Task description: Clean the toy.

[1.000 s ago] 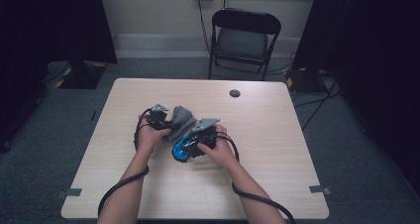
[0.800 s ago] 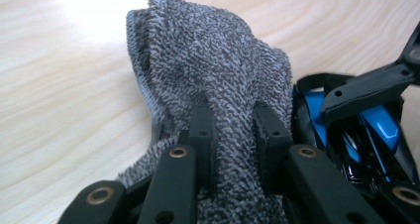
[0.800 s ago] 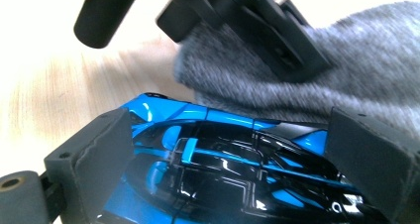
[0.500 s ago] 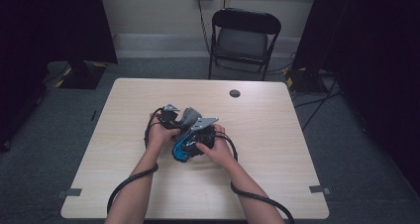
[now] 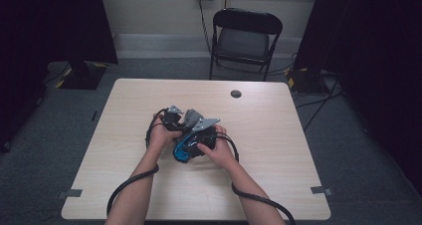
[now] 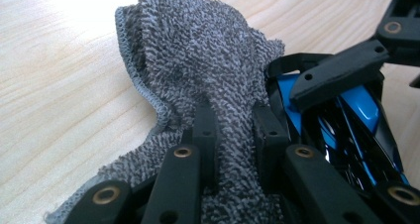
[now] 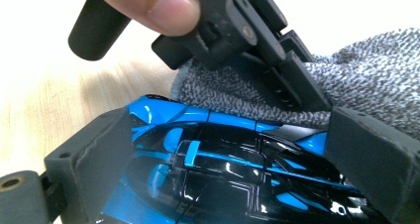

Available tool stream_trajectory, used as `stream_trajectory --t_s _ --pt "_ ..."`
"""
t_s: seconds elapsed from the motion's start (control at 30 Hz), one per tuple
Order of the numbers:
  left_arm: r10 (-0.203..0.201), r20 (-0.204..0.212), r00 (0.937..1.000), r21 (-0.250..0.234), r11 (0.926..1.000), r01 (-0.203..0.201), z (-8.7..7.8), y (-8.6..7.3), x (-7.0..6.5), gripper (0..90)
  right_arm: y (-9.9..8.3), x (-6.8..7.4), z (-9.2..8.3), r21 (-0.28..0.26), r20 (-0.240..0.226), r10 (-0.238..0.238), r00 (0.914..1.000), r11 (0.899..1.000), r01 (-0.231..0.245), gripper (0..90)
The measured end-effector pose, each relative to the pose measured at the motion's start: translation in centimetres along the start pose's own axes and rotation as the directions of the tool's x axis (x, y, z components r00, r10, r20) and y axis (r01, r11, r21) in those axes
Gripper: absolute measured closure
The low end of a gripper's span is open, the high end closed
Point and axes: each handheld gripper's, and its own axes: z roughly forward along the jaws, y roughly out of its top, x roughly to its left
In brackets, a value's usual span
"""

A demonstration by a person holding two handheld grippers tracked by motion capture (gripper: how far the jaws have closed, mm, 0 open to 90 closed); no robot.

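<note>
Pale wooden bench (image 5: 278, 135) lay bare around its middle, where the right claw (image 7: 233, 149) gripped a glossy blue-and-black toy car (image 7: 218, 159); the left claw (image 6: 233, 135) pinched a grey towel (image 6: 198, 60) against it.

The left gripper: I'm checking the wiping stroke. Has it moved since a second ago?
Yes. In the high view the left gripper, shut on the grey cloth, has shifted rightward, toward the blue toy car.
</note>
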Motion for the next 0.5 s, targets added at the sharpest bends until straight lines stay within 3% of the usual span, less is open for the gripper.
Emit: stream_trajectory --t_s 0.5 --pt "-0.008 0.019 0.9998 0.005 1.0000 0.008 -1.1 -0.8 0.2 76.4 0.1 0.0 0.0 0.003 -0.002 0.001 1.0000 1.000 -0.001 4.6"
